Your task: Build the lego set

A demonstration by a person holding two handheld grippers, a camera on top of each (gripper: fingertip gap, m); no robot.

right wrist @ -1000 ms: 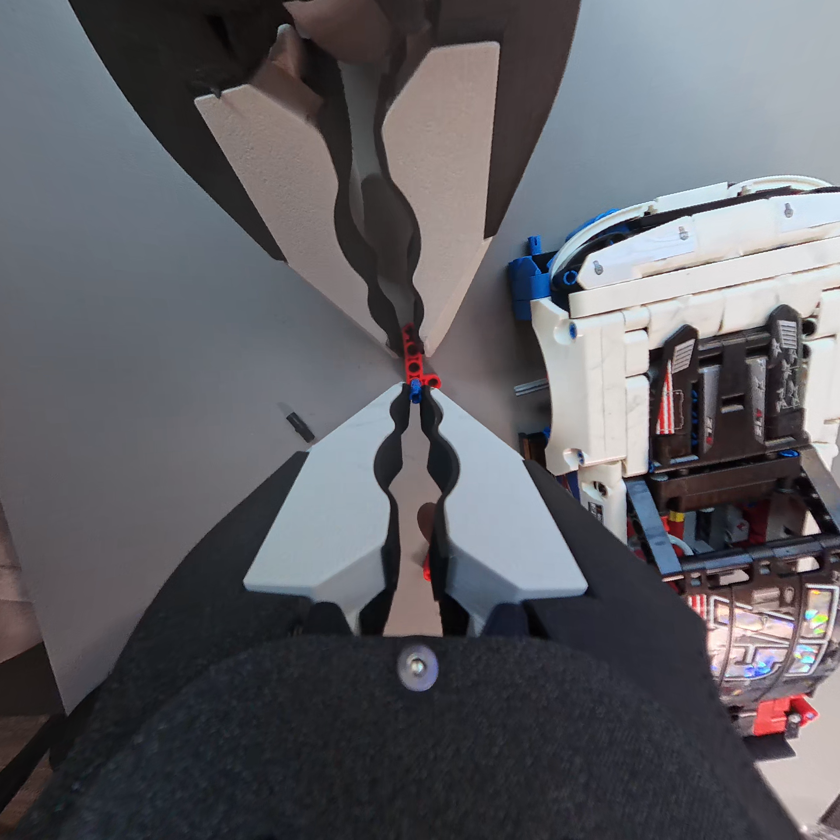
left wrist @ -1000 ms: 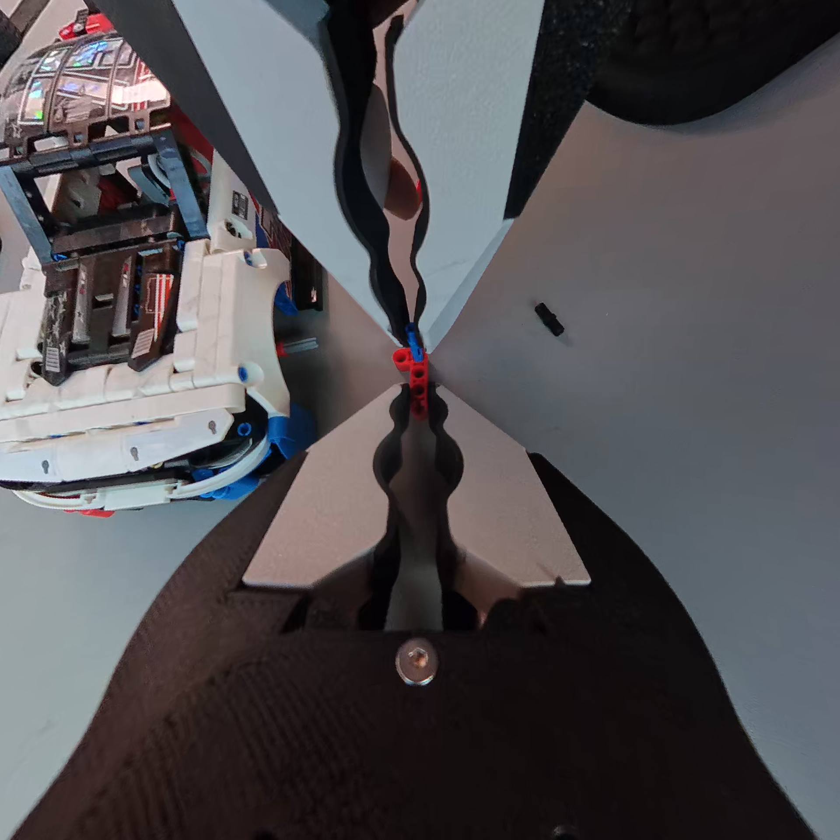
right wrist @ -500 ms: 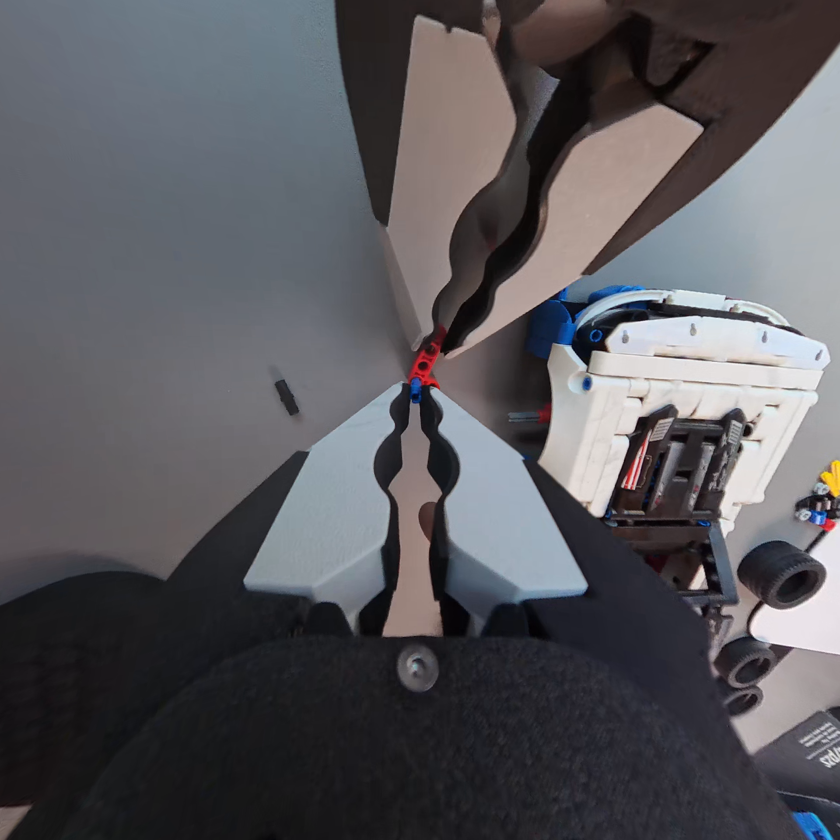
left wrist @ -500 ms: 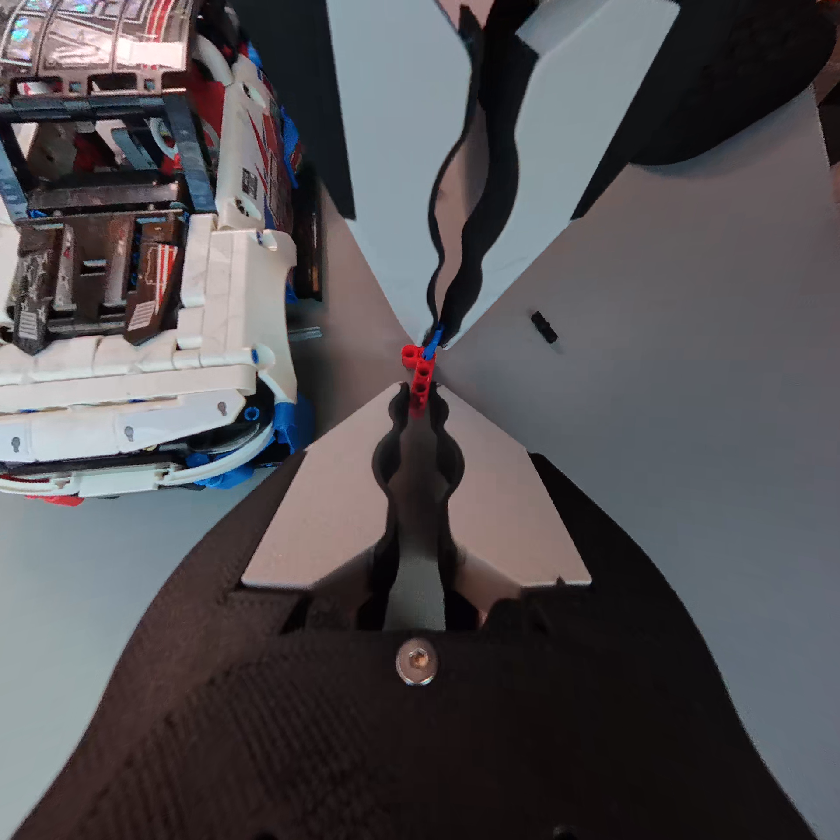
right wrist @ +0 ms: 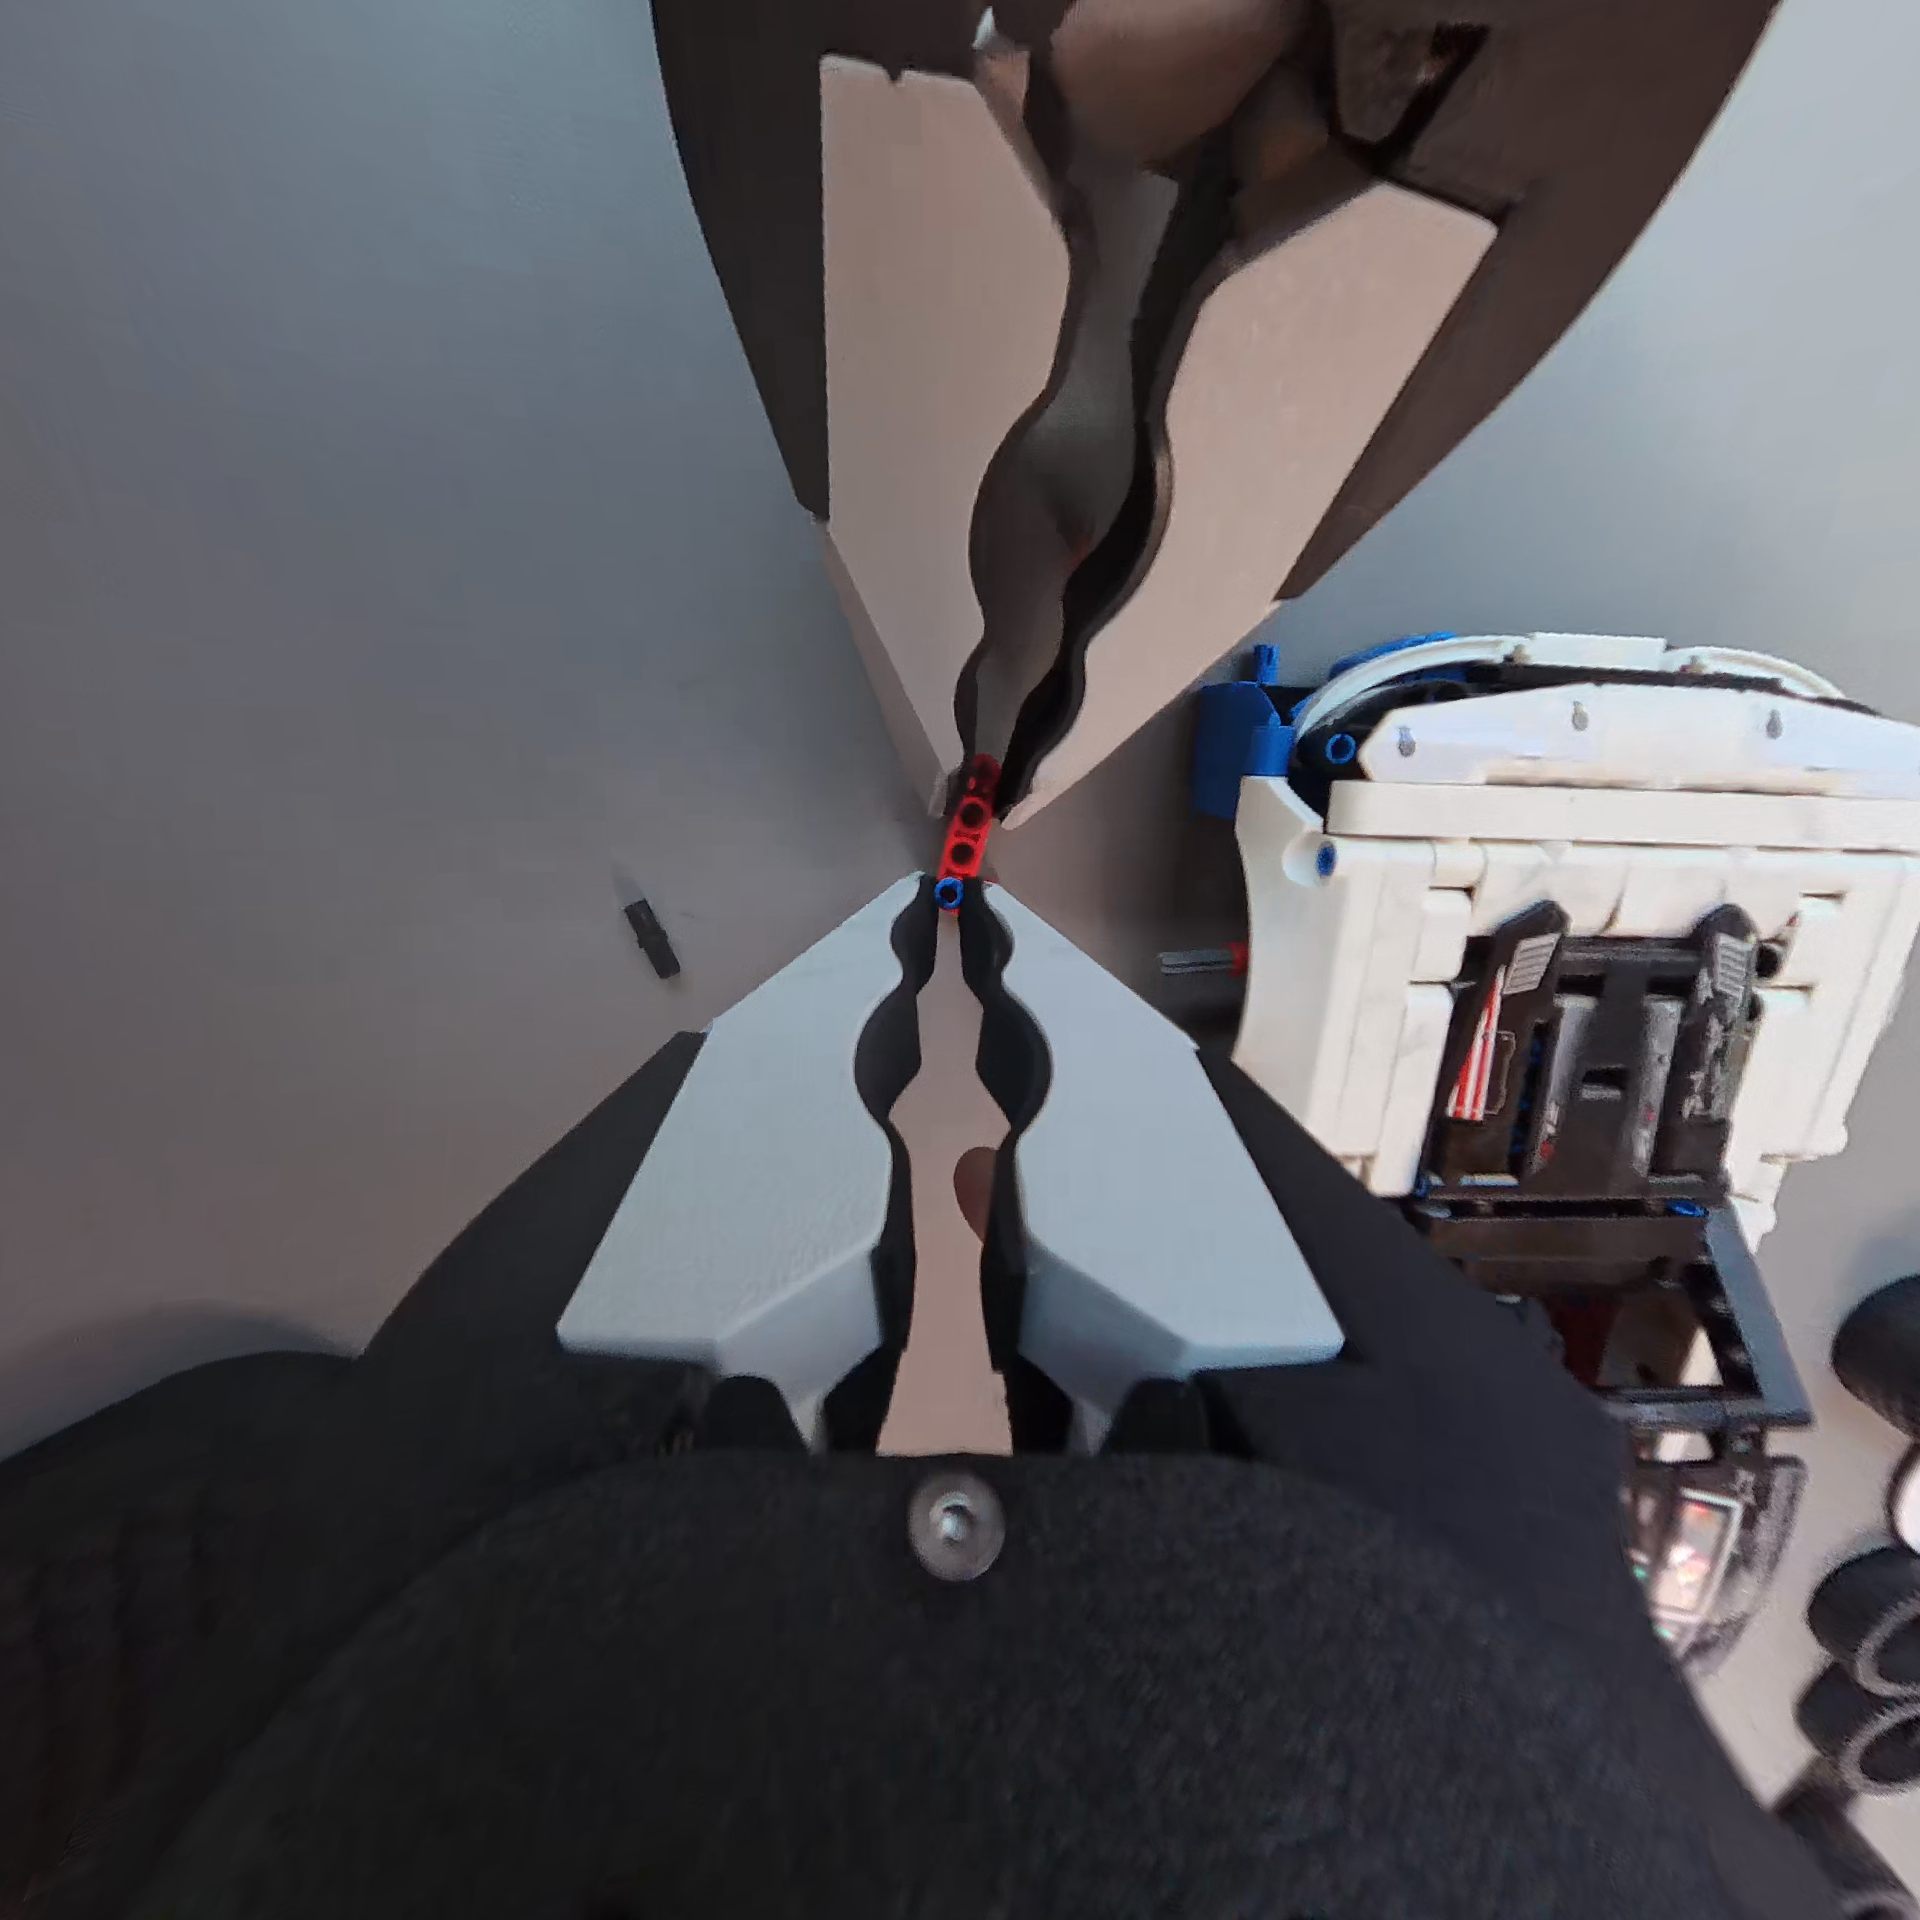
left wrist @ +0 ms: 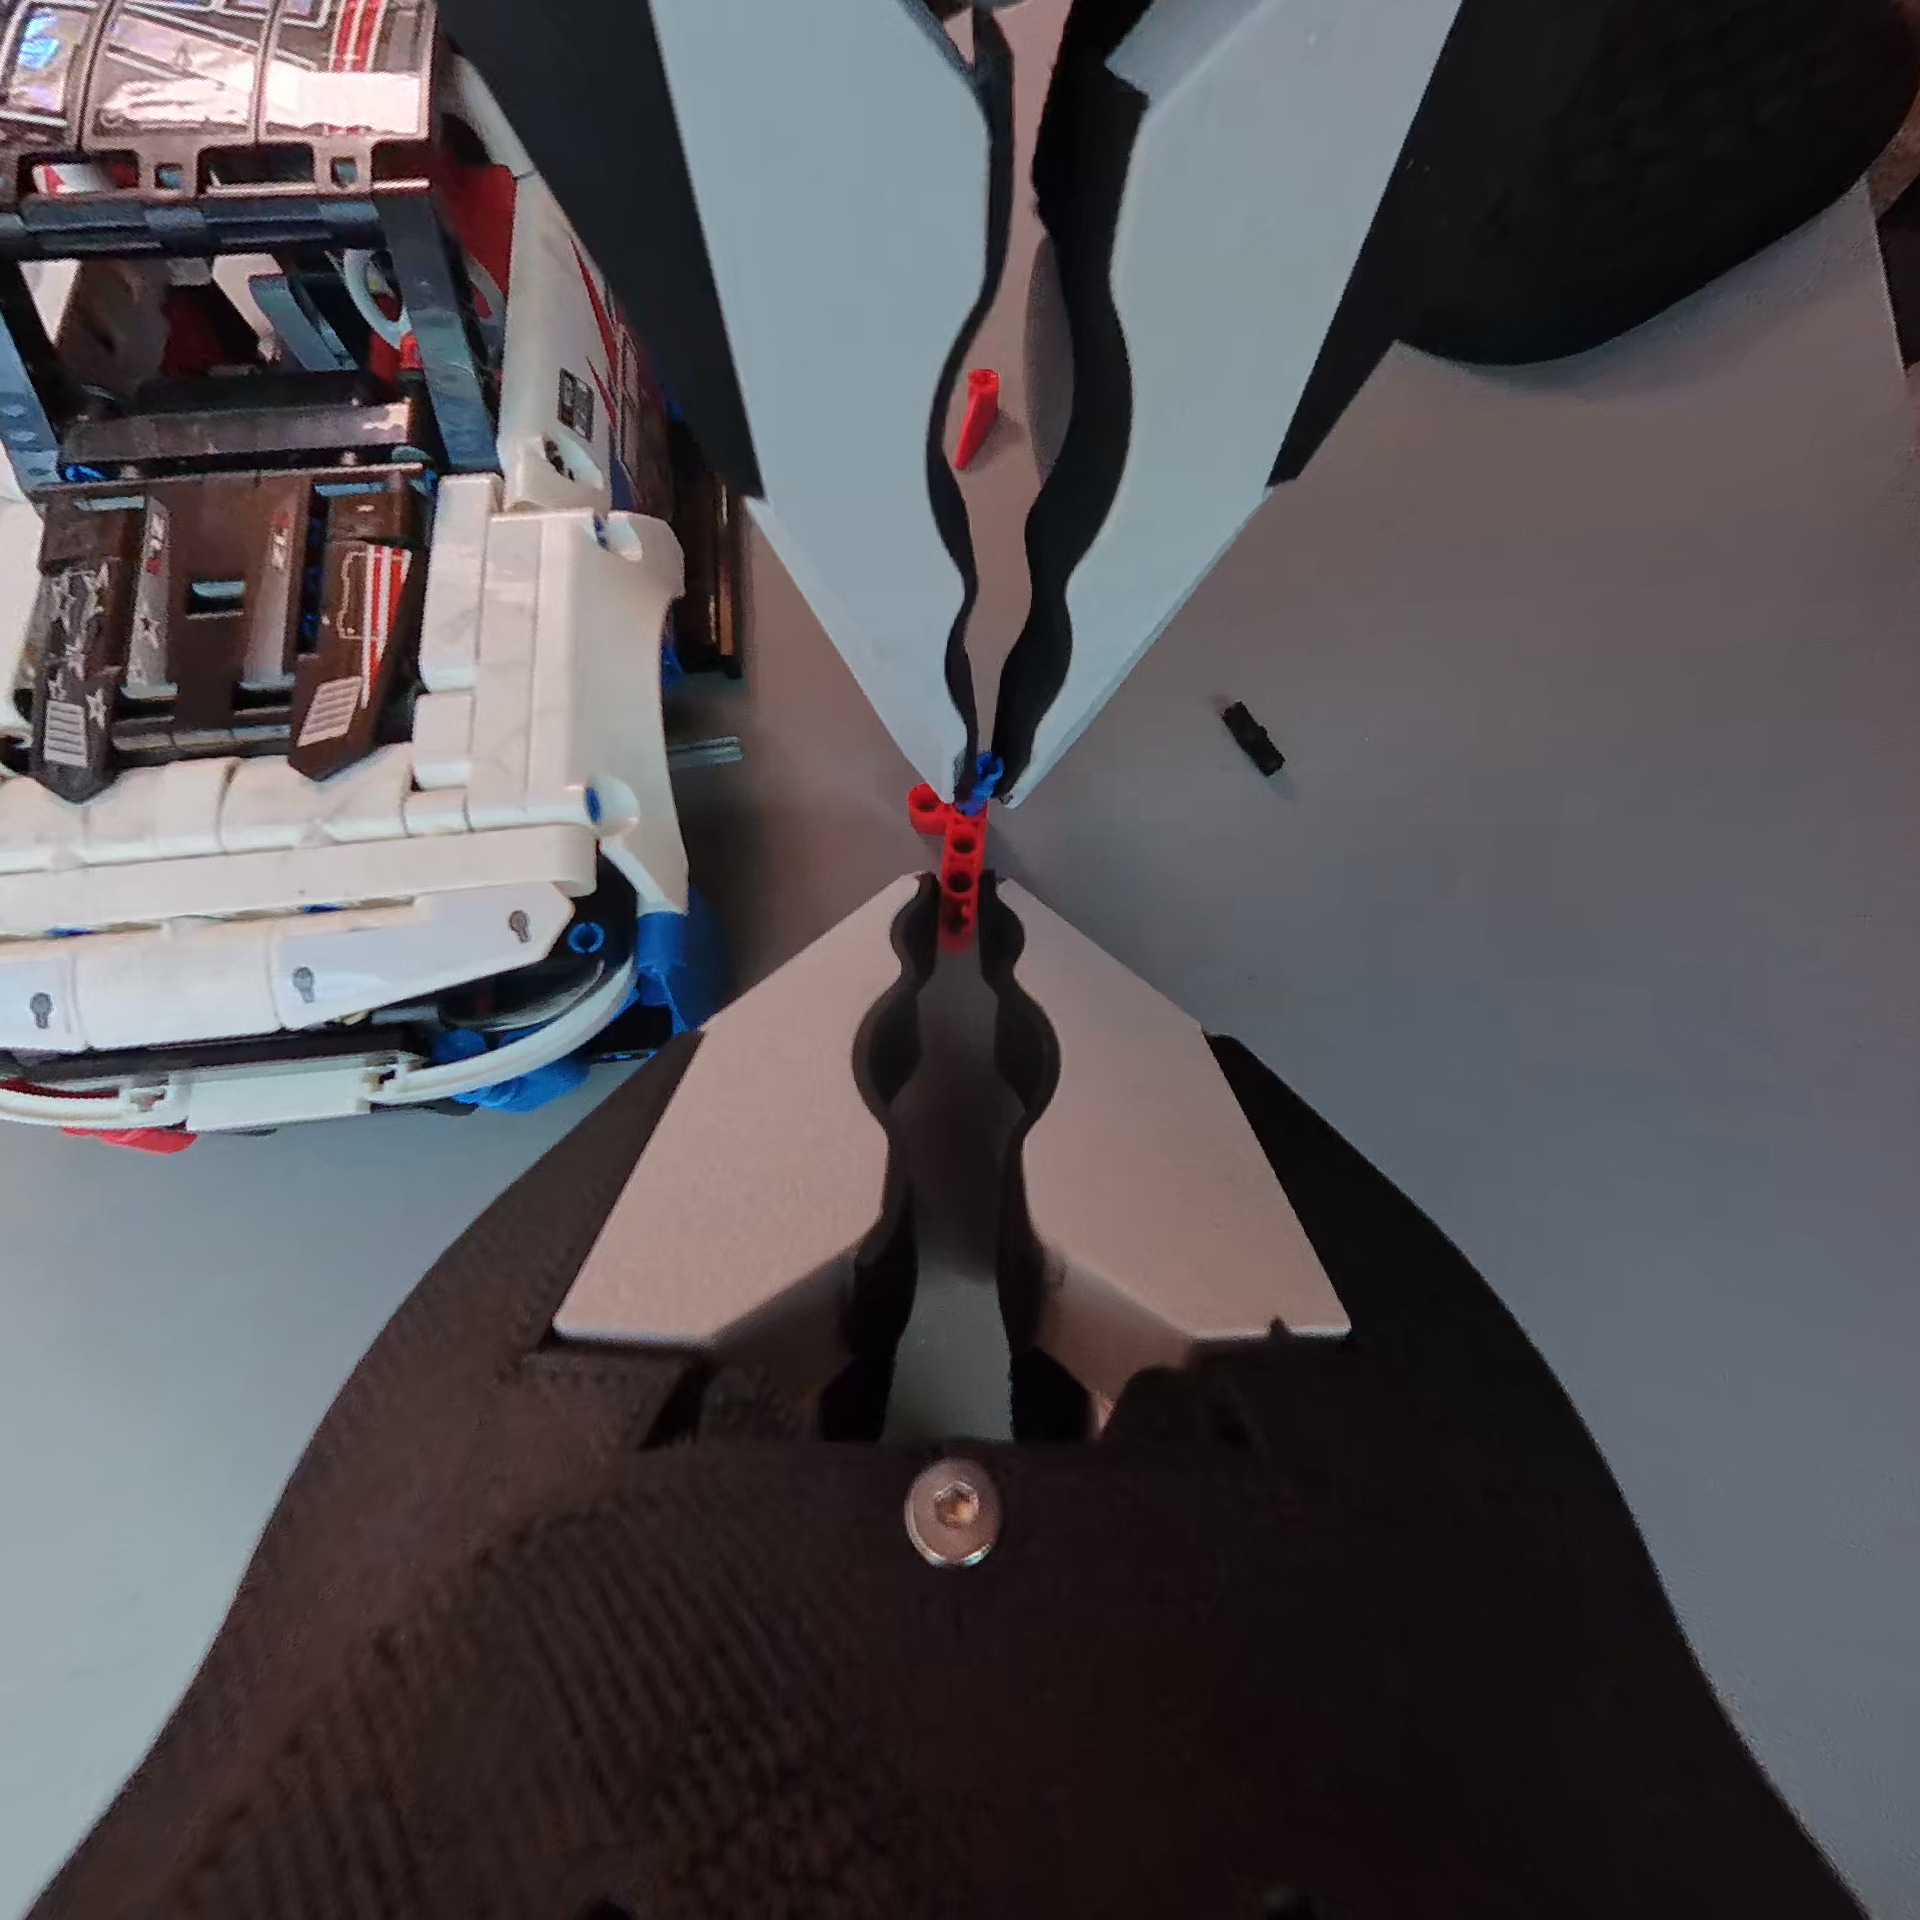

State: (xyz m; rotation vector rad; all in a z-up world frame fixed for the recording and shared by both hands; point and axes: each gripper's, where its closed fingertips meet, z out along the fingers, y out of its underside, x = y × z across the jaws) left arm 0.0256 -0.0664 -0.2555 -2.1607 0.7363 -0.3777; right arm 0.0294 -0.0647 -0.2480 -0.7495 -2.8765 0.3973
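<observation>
My left gripper (left wrist: 956, 891) is shut on a small red T-shaped beam (left wrist: 958, 844) and holds it above the grey table. My right gripper (right wrist: 948, 896) is shut on a blue pin (right wrist: 948, 891) that sits in the beam's end hole. The two grippers meet tip to tip; the right one comes in from the top of the left wrist view (left wrist: 977, 774), the left one from the top of the right wrist view (right wrist: 977, 795). The red beam (right wrist: 966, 826) and the blue pin (left wrist: 982, 777) show in both views. The white, blue and black lego car (left wrist: 312, 727) stands beside them, also in the right wrist view (right wrist: 1558, 935).
A small black pin (left wrist: 1252, 736) lies loose on the grey table (left wrist: 1558, 935), also in the right wrist view (right wrist: 649, 930). A red pin (left wrist: 977, 416) lies seen between the right gripper's fingers. Loose black tyres (right wrist: 1870, 1621) lie at the right edge.
Both grippers have stayed shut tip to tip on the beam and pin. The right gripper has swung its angle around the joint, and the car has shifted in both views.
</observation>
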